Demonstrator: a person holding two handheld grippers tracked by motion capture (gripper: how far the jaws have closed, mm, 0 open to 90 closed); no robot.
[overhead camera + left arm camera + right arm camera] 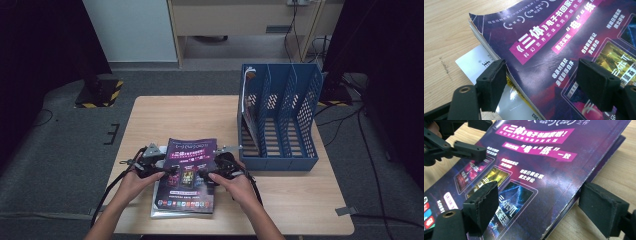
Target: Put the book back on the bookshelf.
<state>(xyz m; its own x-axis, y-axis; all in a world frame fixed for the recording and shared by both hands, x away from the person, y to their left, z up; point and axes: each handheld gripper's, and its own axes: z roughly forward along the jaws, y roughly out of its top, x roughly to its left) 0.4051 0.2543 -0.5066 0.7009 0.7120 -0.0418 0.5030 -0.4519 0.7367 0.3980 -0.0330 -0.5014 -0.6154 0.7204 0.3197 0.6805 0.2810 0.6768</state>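
Both forearms are bare, with no sleeves. Each hand holds a black gripper: the left gripper (169, 170) and the right gripper (205, 175). Each has a grey three-cornered plate on top and a black cable behind. The jaws carry thick black foam pads (492, 83), and a brass-coloured screw hole sits near the pad.

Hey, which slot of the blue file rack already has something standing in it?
The leftmost slot of the blue file rack: a magazine stands upright against its left wall. The slots to its right are bare.
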